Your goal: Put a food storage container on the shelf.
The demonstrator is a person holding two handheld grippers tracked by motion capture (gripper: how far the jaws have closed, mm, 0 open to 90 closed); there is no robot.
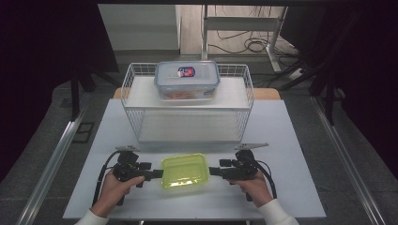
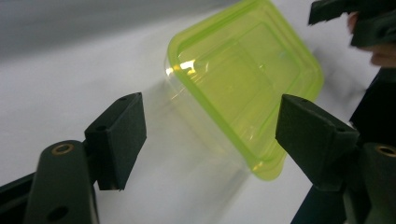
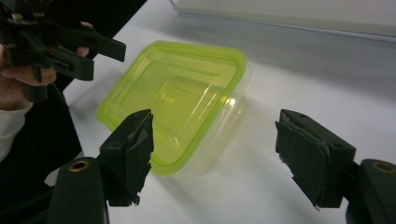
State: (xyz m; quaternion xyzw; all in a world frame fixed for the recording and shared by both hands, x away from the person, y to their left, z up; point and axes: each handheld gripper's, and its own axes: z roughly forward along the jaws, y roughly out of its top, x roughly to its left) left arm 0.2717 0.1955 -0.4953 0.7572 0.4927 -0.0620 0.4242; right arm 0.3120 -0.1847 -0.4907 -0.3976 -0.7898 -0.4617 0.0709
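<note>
Nearest the person, the green-lidded container (image 1: 184, 170) sat flat on the white worktop (image 1: 291, 140), between the two grippers, where either hand could reach it. The left gripper (image 1: 156, 174) pointed at its left edge with jaws spread and nothing between them; its own view showed the container (image 2: 243, 88) lying just beyond the pads, untouched. The right gripper (image 1: 215, 171) faced the opposite edge, jaws likewise spread wide and empty, the container (image 3: 175, 100) ahead of them and to one side. Flanking it this way probably suited a two-sided lift. Farther back stood a wire basket (image 1: 129, 101), apparently the destination, and on its upper shelf rested a clear lidded box (image 1: 187, 79), leaving the lower level free.
</note>
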